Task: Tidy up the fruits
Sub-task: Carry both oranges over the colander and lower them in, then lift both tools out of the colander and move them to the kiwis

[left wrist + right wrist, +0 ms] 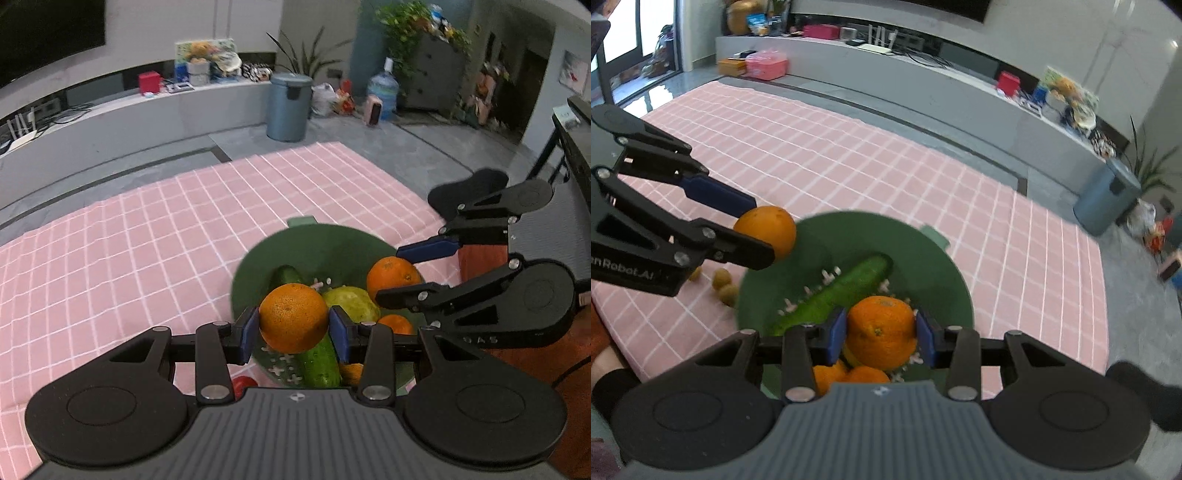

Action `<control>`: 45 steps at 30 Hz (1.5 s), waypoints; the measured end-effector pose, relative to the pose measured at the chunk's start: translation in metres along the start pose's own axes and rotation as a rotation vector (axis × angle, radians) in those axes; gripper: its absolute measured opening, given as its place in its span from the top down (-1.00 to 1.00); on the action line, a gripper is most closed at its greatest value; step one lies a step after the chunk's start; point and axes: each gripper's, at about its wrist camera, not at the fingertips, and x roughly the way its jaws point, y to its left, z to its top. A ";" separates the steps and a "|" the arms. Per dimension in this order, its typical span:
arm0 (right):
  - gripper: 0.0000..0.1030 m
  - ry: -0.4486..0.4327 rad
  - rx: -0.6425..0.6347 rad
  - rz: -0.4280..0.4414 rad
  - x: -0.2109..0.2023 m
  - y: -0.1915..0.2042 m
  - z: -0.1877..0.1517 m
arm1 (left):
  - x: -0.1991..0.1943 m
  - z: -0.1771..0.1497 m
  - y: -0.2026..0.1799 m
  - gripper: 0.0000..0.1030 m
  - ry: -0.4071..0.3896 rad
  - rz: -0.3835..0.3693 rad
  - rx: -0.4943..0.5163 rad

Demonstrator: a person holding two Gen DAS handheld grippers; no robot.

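A: What does the left claw [293, 326] hold?

B: An orange [293, 317], pinched between its two blue pads [248, 334]. The fruit hangs above the green bowl [325, 245], over the near end of the cucumber [321, 363].

A: And the right claw [881, 334]?

B: It grips a second orange [881, 330], pads pressed on both sides. That one also sits above the bowl, toward its near right part. From the left camera the same fruit [393, 278] shows between the right claw's fingers at the bowl's right side.

A: What lies in the bowl?

B: The cucumber, slanting from the far wall down to the near edge. A yellow-green fruit [352, 302] rests beside it, and more oranges [866, 374] lie at the near side. The bowl's floor has small cross-shaped holes.

A: Where does the bowl stand?

B: On a pink checked cloth [147, 236] that covers the table. A few small brownish round fruits [726, 288] lie on the cloth just left of the bowl. Something small and red [243, 384] peeks out near the left claw's body; what it is cannot be told.

A: Anything beyond the table?

B: A grey bin [289, 107] stands on the floor, well away.
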 end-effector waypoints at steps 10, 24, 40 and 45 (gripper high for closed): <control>0.27 -0.023 0.143 0.039 0.040 -0.035 0.006 | 0.043 0.007 -0.011 0.09 0.066 0.054 0.157; 0.25 -0.025 0.212 0.064 0.090 -0.040 0.014 | 0.081 0.007 -0.014 0.09 0.193 0.121 0.295; 0.06 -0.041 0.201 0.032 0.074 -0.036 0.019 | 0.065 0.005 -0.018 -0.17 0.178 0.124 0.286; -0.15 -0.077 0.205 0.004 0.047 -0.031 0.025 | 0.038 0.007 -0.020 -0.17 0.131 0.114 0.276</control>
